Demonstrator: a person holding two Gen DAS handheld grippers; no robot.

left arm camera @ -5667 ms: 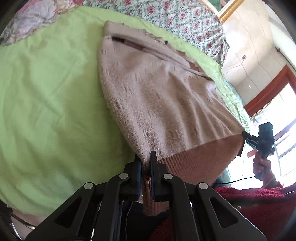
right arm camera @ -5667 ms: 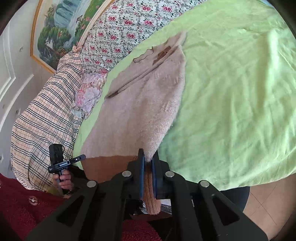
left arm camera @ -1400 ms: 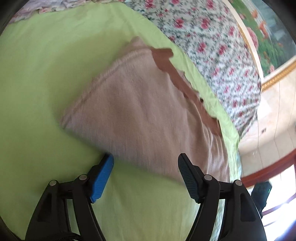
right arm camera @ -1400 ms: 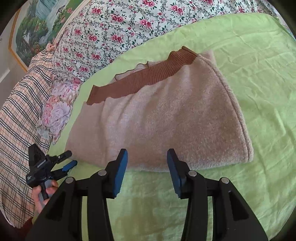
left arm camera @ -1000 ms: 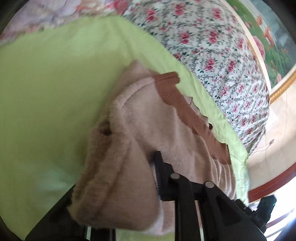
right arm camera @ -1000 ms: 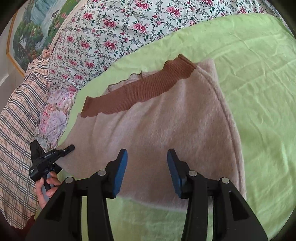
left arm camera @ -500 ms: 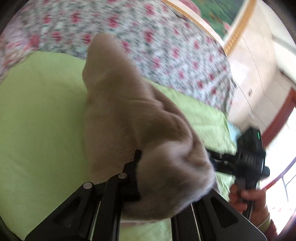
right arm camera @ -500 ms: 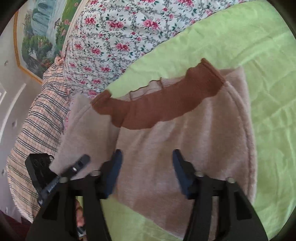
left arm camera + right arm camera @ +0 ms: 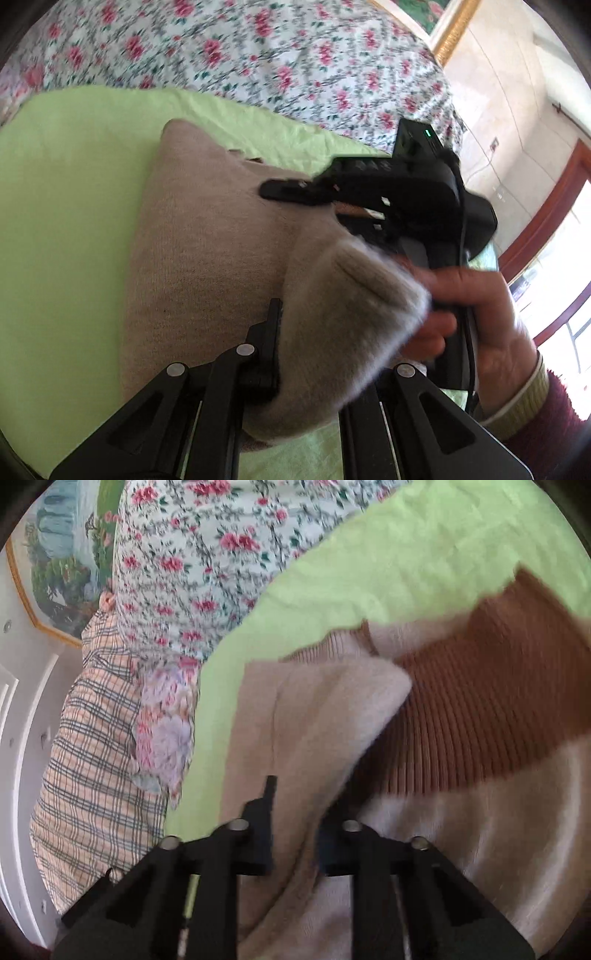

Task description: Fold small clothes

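The beige sweater (image 9: 207,236) lies on the green bed sheet (image 9: 66,206), below the floral pillow (image 9: 258,55). Left gripper (image 9: 295,354) clamps its folded edge; right gripper (image 9: 295,827) has just been closing on a raised flap (pads seemingly pinching). Thick fuzzy layers may slip, spoiling the fold.

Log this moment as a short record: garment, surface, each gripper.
garment: beige sweater with brown ribbed hem, partly folded
surface: green sheet
left gripper: shut on a raised sweater fold
right gripper: jaws have just been closing, sweater fold between the fingers, shut on it
backdrop: floral bedding
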